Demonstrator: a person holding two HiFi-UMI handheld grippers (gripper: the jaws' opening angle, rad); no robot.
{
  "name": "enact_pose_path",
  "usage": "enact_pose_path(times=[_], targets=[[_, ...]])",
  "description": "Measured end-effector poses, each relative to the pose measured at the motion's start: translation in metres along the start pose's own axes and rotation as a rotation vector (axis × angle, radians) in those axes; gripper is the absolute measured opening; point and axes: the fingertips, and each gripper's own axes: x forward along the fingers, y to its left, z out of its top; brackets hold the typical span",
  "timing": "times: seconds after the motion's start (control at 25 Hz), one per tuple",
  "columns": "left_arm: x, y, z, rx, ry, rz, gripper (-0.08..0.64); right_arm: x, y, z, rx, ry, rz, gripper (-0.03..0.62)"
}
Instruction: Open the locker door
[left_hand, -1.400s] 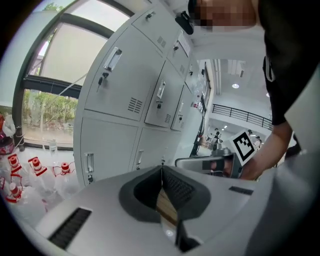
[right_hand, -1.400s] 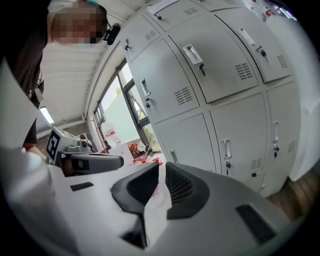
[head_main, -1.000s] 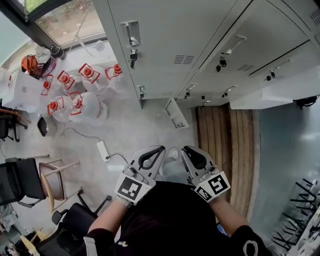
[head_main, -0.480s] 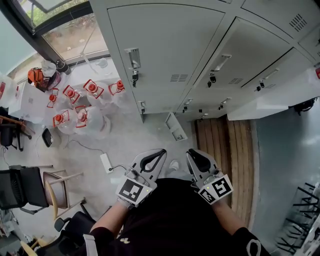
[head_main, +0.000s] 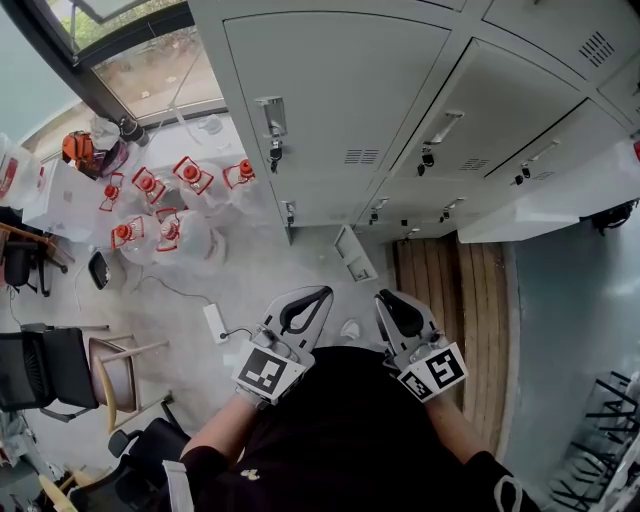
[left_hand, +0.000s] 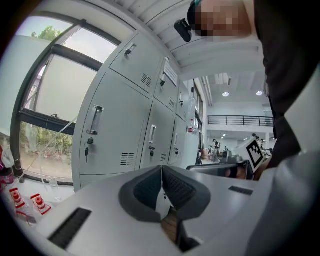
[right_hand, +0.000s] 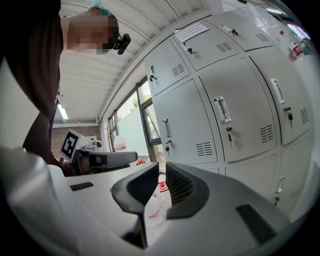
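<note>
**Two closed grippers facing a bank of grey lockers**

We look steeply down over a person in a dark top who holds a gripper in each hand. Both grippers point toward the lockers.

Far off to the left of the left gripper (head_main: 323, 294), chairs (head_main: 50, 365) stand on the pale floor. Ahead of it on that same side, clear water jugs (head_main: 160, 205) with red caps cluster below a window (head_main: 130, 55). A white power strip (head_main: 215, 322) lies on the floor just left of this gripper. In the left gripper view its dark pads (left_hand: 145, 188) meet at the tips, so the jaws are pressed together with nothing between them.

The locker door (head_main: 335, 95) is ahead of both grippers and well apart from them, a little left of where the left gripper points. It is the end door nearest the window and it is closed. A vertical metal handle (head_main: 269, 112) sits near its left edge, with a key (head_main: 272, 152) hanging below.

The right gripper (head_main: 386, 298) is held just beside the left one. In its own view the jaws are drawn in to a thin slit and grip nothing. Ahead and to its right run the neighbouring doors (head_main: 480, 110), all closed. A wooden strip (head_main: 450, 300) of flooring lies below them, ahead of this gripper.
</note>
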Motion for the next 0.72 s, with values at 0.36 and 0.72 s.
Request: enact_pose_path(times=[0.36, 0.72], targets=[[-0.0017, 0.0023, -0.0054, 0.005, 0.018, 0.000, 0.023, -0.0014, -0.0016, -0.0039, 0.010, 0.005, -0.017, 0.058], [0.0020, 0.0042, -0.0066, 0.008, 0.022, 0.003, 0.023, -0.0026, -0.0060, -0.0065, 0.026, 0.011, -0.025, 0.058]])
